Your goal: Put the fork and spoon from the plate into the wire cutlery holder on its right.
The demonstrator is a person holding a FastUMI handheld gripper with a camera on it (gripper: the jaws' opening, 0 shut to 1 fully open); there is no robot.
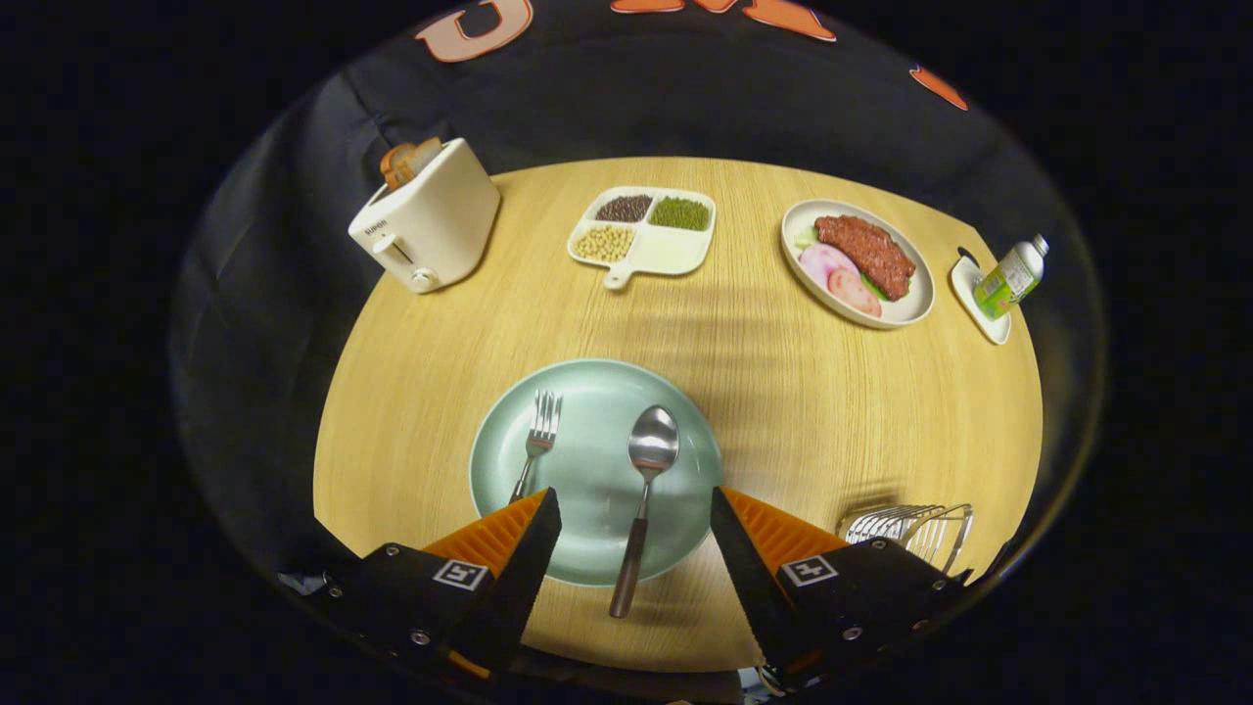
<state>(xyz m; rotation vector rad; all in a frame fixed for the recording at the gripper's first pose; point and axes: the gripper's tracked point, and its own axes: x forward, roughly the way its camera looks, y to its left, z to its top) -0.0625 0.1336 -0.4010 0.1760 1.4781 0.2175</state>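
A pale green plate (578, 548) lies on the round wooden table just ahead of my fingers. On it rest a fork (535, 446) to the left and a spoon (648, 470) to the right, both pointing away from me. The spoon's dark handle reaches over the plate's near rim, between my two fingers. My gripper (634, 501) is open, hovering above the near part of the plate, touching nothing. The fork's handle end is hidden behind my left finger. The wire cutlery holder (910, 529) stands to the right of the plate, partly behind my right finger.
At the table's far side stand a white toaster (431, 220) with bread, a divided tray of beans (641, 235), a plate of meat and vegetables (861, 264), and a small bottle (1013, 274) on a white dish. Bare wood lies between these and the green plate.
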